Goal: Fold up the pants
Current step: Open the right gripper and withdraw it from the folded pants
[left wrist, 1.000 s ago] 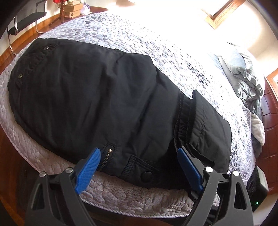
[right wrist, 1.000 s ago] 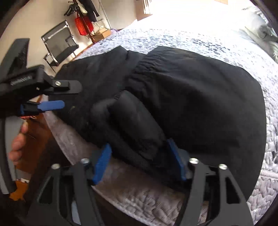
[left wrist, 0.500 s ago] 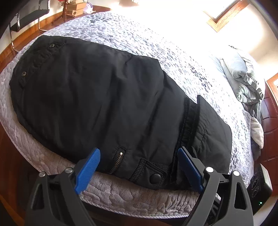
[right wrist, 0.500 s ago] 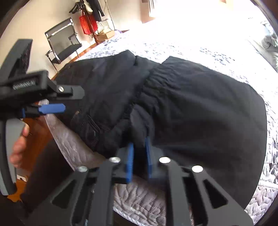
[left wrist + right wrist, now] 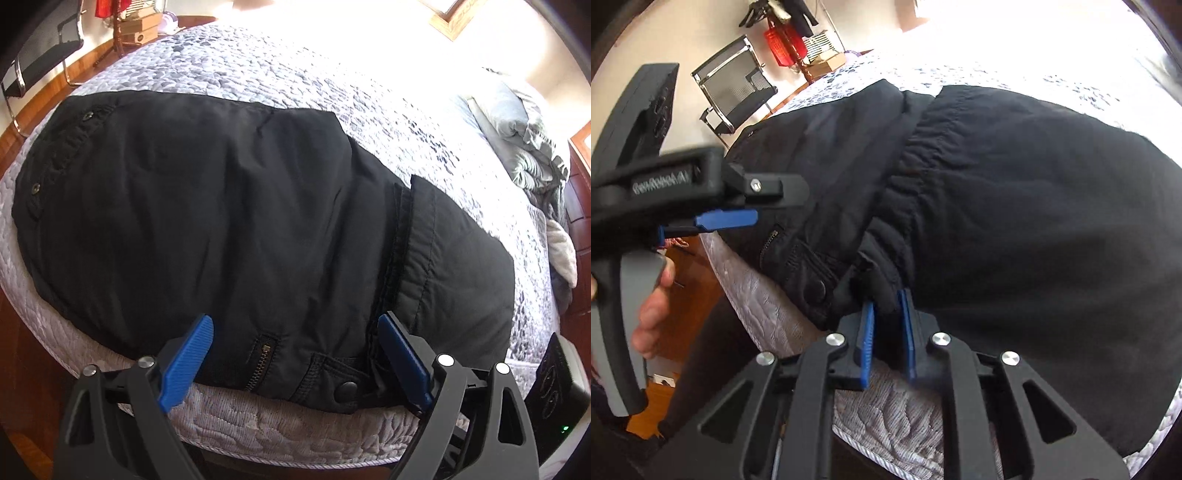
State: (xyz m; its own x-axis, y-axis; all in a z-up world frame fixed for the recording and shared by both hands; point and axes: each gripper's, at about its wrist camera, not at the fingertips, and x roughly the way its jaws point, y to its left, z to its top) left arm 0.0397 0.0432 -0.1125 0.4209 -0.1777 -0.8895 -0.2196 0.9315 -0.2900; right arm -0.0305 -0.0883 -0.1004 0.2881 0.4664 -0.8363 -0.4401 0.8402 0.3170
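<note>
- On the bed (image 5: 258,66), black pants (image 5: 229,206) lie flat, near hem hidden behind the left gripper (image 5: 295,354), spread wide.
- Right gripper (image 5: 886,325) pinches a pants fold, jaws easing apart.

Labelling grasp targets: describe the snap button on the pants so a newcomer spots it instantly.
Start at the bed with the grey quilted cover; black pants lie across it. Follow their near edge to the flap between the left gripper fingers. The snap button is the round black stud there, right of the brass zipper.
</note>
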